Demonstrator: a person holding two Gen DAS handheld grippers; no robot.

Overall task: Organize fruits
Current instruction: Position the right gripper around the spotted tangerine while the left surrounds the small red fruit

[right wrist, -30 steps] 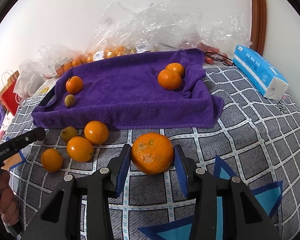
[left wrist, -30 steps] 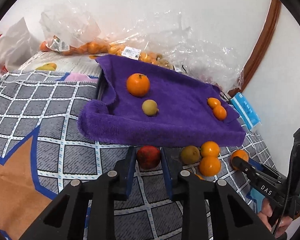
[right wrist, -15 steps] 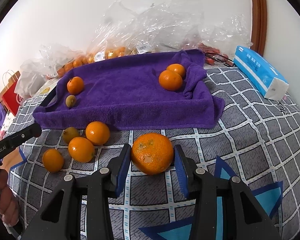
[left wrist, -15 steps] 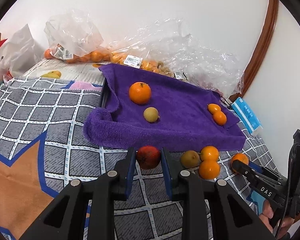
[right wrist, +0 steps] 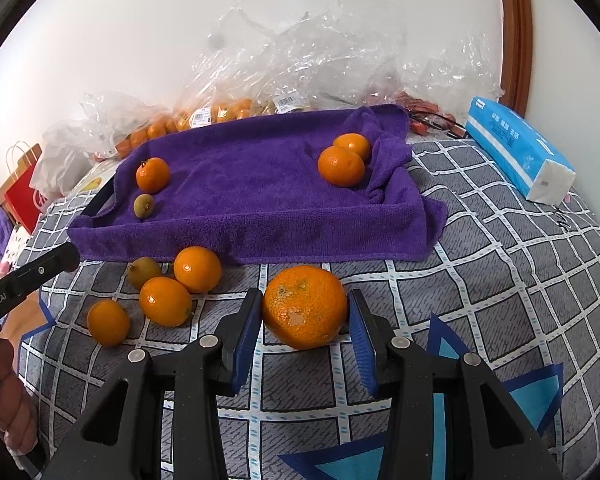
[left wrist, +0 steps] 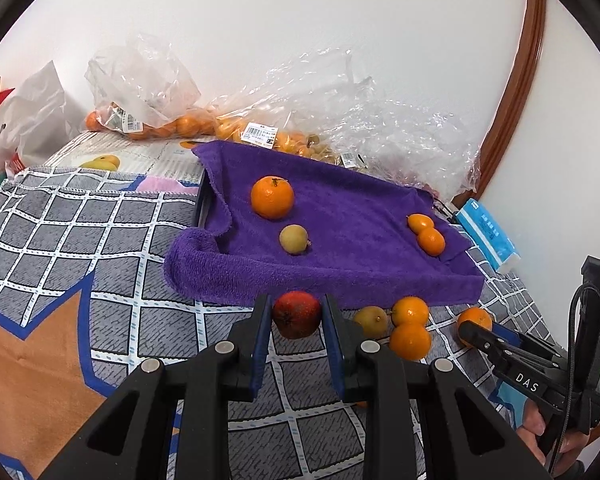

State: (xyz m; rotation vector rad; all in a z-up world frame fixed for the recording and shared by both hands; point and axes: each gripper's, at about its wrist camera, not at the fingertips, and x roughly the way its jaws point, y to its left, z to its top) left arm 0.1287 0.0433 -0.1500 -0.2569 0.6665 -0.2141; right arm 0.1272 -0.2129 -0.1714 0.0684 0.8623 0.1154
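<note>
Fingers of the left gripper (left wrist: 296,316) are closed on a red fruit (left wrist: 297,313); a large orange (right wrist: 305,306) is clamped by the right gripper (right wrist: 305,322) before the purple towel (right wrist: 260,188).

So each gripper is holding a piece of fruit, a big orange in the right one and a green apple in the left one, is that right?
Not quite: the fruit between the left gripper fingers is a red fruit, not a green apple, as the left wrist view shows. The right gripper does have the big orange between its fingers, seen in the right wrist view.
</note>
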